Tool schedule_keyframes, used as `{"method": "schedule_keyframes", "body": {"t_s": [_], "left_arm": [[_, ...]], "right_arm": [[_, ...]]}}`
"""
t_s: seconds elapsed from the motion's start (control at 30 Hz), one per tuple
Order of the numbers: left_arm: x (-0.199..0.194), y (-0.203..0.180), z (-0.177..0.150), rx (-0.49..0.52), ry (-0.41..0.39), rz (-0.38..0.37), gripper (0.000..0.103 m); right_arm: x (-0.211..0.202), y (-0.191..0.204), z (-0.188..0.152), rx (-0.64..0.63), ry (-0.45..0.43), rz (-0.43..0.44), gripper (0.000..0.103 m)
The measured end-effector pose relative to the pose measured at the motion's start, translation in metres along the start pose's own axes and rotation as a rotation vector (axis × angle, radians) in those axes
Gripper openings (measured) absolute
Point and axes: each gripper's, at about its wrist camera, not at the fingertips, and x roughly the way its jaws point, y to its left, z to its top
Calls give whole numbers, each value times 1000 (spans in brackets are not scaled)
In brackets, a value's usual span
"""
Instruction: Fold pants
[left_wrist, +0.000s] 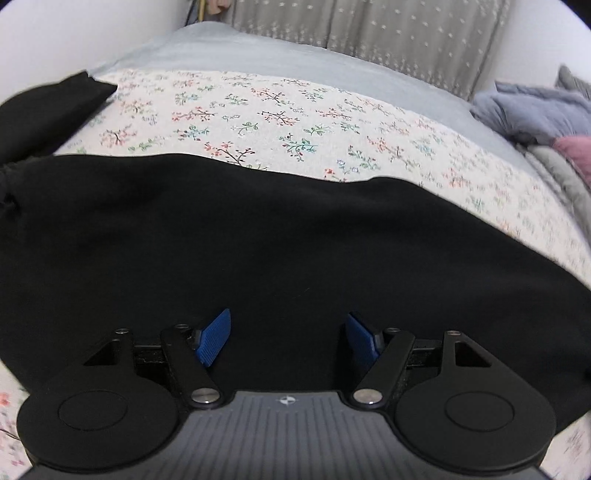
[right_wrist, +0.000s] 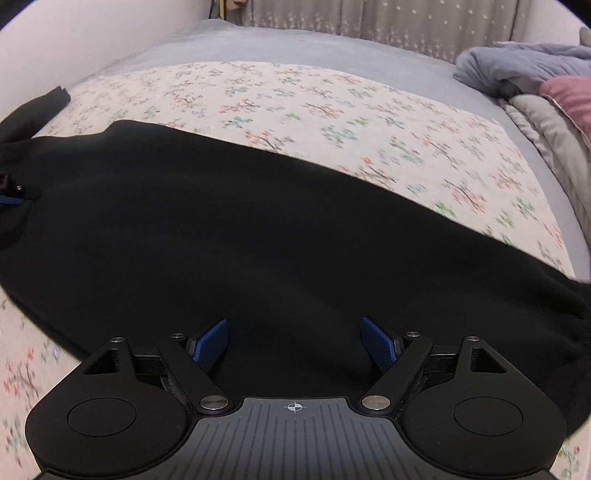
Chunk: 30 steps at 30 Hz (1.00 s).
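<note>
Black pants (left_wrist: 258, 240) lie spread across a floral sheet (left_wrist: 258, 118) on a bed; they also fill the right wrist view (right_wrist: 240, 229). My left gripper (left_wrist: 290, 338) is open, its blue pads (left_wrist: 214, 341) wide apart just above the near part of the pants, holding nothing. My right gripper (right_wrist: 295, 345) is open too, its blue pads (right_wrist: 378, 349) apart over the black cloth. A second black piece of the pants (left_wrist: 55, 107) lies at the far left. The left gripper's tip (right_wrist: 9, 195) shows at the left edge of the right wrist view.
A grey bedspread (left_wrist: 258, 59) lies beyond the floral sheet (right_wrist: 295, 107). Bundled grey and pink bedding (right_wrist: 535, 81) is piled at the right, also seen in the left wrist view (left_wrist: 535, 114). A patterned curtain (left_wrist: 369, 26) hangs behind the bed. White wall stands at the left.
</note>
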Motion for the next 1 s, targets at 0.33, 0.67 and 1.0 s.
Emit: {"method": "schedule_keyframes", "body": {"t_s": [0.33,0.67,1.0], "left_arm": [[-6,23,5,-18,32,130,77],[-26,-3,8,-45,9,60,77],[-30,-82,-11,86,7,-120,78]], "right_arm": [[-33,-101,-44,244,5,-128,79],[-84,-186,-84,708,-126,-158,81],[-80,-203,-100,907,-185,55,80]]}}
